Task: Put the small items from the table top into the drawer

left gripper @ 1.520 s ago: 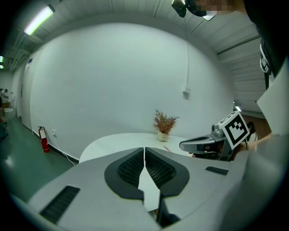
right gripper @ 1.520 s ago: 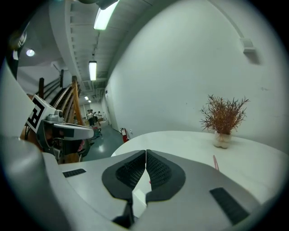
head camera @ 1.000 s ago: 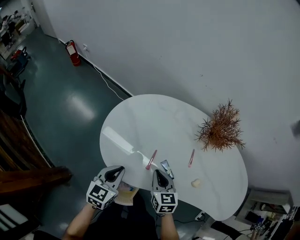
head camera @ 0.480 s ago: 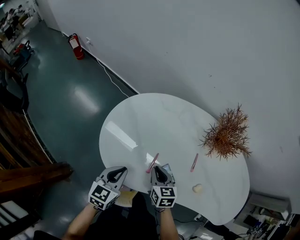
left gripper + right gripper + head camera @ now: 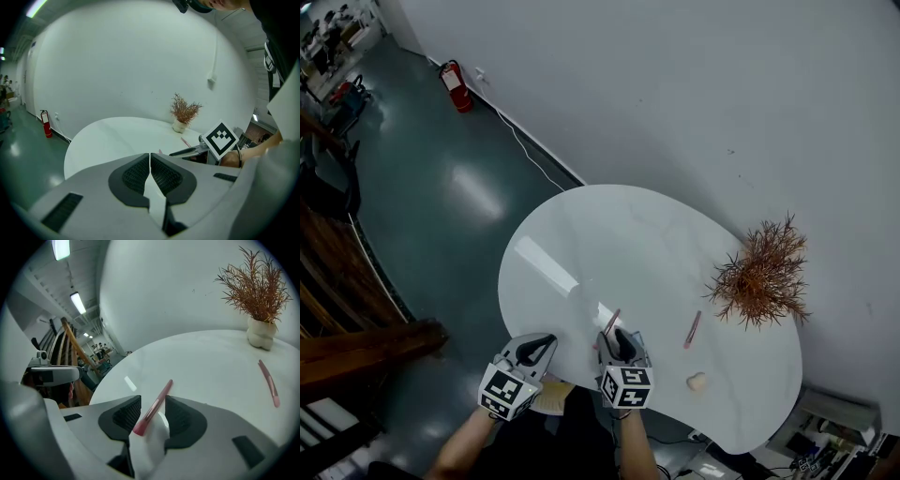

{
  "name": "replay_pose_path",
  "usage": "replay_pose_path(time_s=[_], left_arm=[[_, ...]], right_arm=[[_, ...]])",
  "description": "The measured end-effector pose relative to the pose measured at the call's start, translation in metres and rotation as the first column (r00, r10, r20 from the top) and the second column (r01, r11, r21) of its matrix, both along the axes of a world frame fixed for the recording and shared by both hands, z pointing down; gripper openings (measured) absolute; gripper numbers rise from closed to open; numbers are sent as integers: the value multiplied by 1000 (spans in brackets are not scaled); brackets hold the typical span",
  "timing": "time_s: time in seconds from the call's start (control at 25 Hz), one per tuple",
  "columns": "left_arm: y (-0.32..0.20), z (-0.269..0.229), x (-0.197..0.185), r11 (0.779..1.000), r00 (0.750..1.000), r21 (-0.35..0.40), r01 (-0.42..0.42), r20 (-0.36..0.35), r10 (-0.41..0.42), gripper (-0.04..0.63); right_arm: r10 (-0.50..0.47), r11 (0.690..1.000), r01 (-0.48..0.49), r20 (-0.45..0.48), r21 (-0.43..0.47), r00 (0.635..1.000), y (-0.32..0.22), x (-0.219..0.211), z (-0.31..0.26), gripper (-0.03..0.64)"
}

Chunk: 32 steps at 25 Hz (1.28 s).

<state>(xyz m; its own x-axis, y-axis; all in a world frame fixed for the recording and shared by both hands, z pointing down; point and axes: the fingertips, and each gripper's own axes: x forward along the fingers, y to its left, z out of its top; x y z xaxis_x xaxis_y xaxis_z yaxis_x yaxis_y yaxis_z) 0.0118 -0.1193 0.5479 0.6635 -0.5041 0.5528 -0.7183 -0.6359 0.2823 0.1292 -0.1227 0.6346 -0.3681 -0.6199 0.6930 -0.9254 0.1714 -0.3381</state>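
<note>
A pink pen (image 5: 610, 323) lies on the white table (image 5: 581, 244) near its front edge. My right gripper (image 5: 617, 339) is at its near end. In the right gripper view the pen (image 5: 154, 406) lies between the jaws, whose pads stand apart from it; the jaws have just been opening. A second pink pen (image 5: 692, 330) and a small cream item (image 5: 697, 382) lie further right. My left gripper (image 5: 532, 350) is at the table's front edge, shut on nothing, with its pads (image 5: 136, 176) meeting. A tan drawer corner (image 5: 551, 397) shows between the grippers.
A dried rust-coloured plant (image 5: 764, 277) in a white pot (image 5: 260, 336) stands at the table's right end by the wall. A red fire extinguisher (image 5: 452, 82) stands on the dark floor far left. A wooden stair rail (image 5: 356, 347) is at the left.
My right gripper has moved forward onto the near pink pen and now covers the silver tube that lay beside it. The left gripper has shifted only slightly.
</note>
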Motion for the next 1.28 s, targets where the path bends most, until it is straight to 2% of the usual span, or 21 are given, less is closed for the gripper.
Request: replay_pose_path(time_s=[0.76, 1.12, 1.28], left_arm=[[0, 7, -3, 1000, 1000, -16, 10, 2, -10, 25], [-1, 8, -6, 1000, 1000, -24, 20, -1, -20, 25], [0, 7, -7, 999, 1000, -23, 22, -1, -22, 25]], right_arm=[[-55, 998, 51, -85, -48, 995, -1, -5, 14, 153], [-30, 999, 24, -148, -46, 989, -3, 3, 16, 74], [-33, 999, 27, -153, -41, 988, -3, 4, 16, 64]])
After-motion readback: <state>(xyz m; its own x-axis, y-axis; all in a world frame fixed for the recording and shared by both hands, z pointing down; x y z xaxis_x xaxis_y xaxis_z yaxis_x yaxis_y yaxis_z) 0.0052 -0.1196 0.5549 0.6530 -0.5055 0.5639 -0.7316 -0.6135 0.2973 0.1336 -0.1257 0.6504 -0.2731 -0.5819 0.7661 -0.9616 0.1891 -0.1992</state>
